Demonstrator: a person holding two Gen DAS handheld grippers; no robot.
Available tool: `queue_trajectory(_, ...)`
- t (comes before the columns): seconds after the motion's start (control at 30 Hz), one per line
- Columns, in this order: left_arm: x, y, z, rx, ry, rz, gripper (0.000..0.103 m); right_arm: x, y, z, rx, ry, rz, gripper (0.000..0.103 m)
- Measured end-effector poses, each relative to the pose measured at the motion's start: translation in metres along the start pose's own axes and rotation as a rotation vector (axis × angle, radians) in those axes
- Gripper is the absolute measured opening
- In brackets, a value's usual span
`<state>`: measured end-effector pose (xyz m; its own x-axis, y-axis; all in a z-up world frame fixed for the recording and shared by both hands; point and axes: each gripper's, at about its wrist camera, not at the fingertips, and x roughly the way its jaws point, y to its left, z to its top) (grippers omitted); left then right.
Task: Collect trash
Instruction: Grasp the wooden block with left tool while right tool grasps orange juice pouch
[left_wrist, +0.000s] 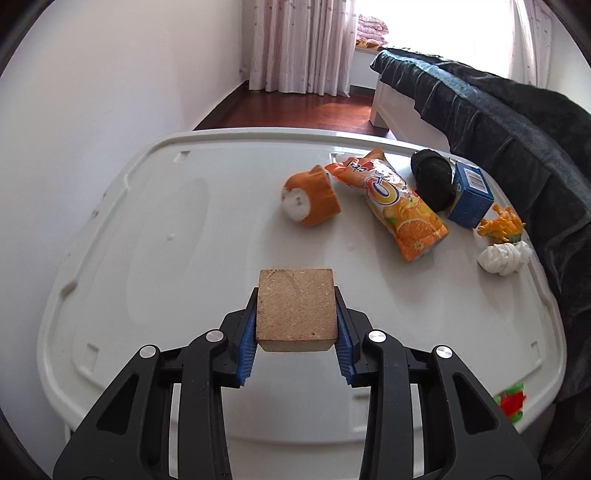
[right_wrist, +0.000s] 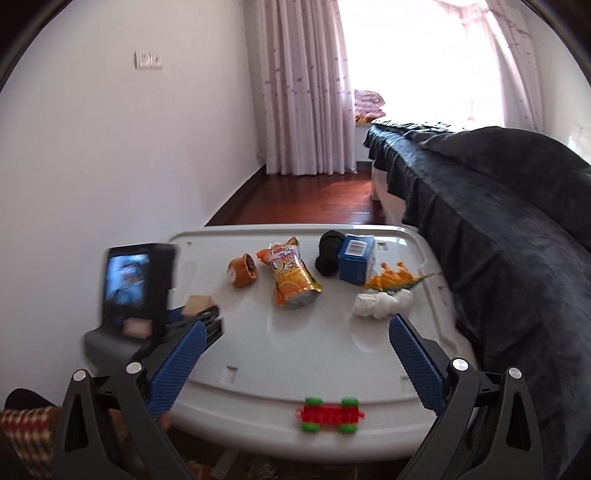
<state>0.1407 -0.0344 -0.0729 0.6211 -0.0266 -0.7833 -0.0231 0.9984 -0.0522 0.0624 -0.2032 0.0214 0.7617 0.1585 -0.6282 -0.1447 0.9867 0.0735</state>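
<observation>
The left gripper (left_wrist: 297, 314) is clamped on a tan block (left_wrist: 297, 308), its blue pads pressing the block's two side faces, and the block hangs just above the near part of the white surface (left_wrist: 155, 229). The block looks stiff and light, like dense foam or pressed fibre with a rough face, so flat opposite sides are likely the right place to hold it and slipping seems unlikely. The right gripper (right_wrist: 295, 354) stands wide apart with nothing between its pads.

Further back lie an orange snack bag (left_wrist: 399, 206), which would probably crumple and slide, and a white crumpled tissue (left_wrist: 504, 258), soft and best pinched at its middle. A blue carton (left_wrist: 471, 194) partly hides a black object behind it, which I cannot identify. The red and green toy (right_wrist: 328, 413) is cut off in the left view, and no bin shows anywhere.
</observation>
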Motion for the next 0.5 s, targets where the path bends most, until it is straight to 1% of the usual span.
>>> queue_trajectory(0.03,-0.003,0.0,-0.001,0.0,-0.001,-0.001,0.035,0.011,0.001,0.003,-0.013,0.013,0.001,0.098)
queue_trajectory(0.13,-0.015,0.006,-0.007,-0.006,-0.013,-0.013,0.035,0.065,0.004,0.013,-0.04,0.081,-0.023,0.098)
queue_trajectory(0.3,-0.026,0.008,-0.012,0.016,-0.035,-0.026,0.035,0.136,0.013,0.032,-0.095,0.152,-0.05,0.098)
queue_trajectory(0.4,-0.028,0.009,-0.013,0.021,-0.045,-0.03,0.035,0.17,0.016,0.044,-0.114,0.169,-0.051,0.098)
queue_trajectory(0.5,-0.028,0.012,-0.013,0.021,-0.046,-0.037,0.035,0.2,0.023,0.051,-0.148,0.194,-0.076,0.098)
